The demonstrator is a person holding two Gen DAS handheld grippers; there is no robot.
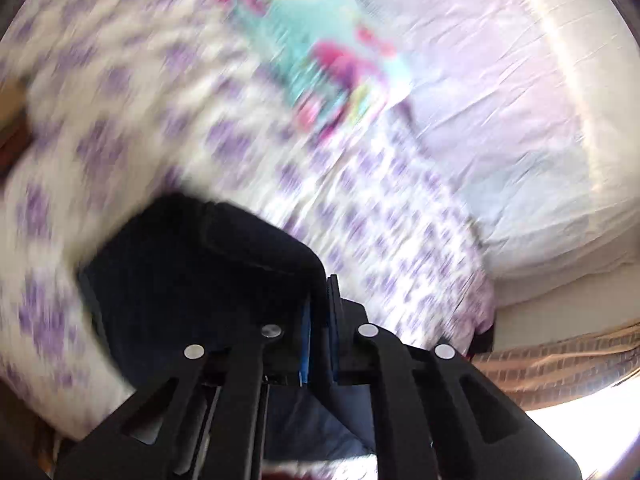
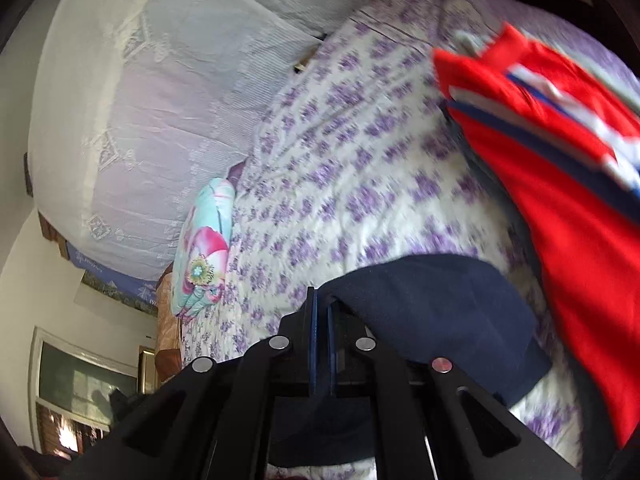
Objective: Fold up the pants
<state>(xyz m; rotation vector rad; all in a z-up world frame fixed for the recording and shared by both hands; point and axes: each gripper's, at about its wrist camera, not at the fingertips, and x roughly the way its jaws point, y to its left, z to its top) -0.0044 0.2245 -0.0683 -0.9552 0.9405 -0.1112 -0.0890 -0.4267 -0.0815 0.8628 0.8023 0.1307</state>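
Note:
The pants are dark navy cloth. In the left wrist view my left gripper [image 1: 320,296] is shut on a fold of the pants [image 1: 192,272], which drapes to the left over the fingers above the bed. In the right wrist view my right gripper [image 2: 322,308] is shut on another part of the pants [image 2: 436,312], which hangs to the right of the fingers. Both views are motion-blurred.
The bed has a white sheet with purple flowers [image 2: 352,152]. A teal and pink floral pillow [image 1: 316,60] lies on it, also in the right wrist view [image 2: 204,248]. A red garment with blue and white stripes [image 2: 560,168] lies at right. A pale bedspread [image 1: 500,120] lies beyond.

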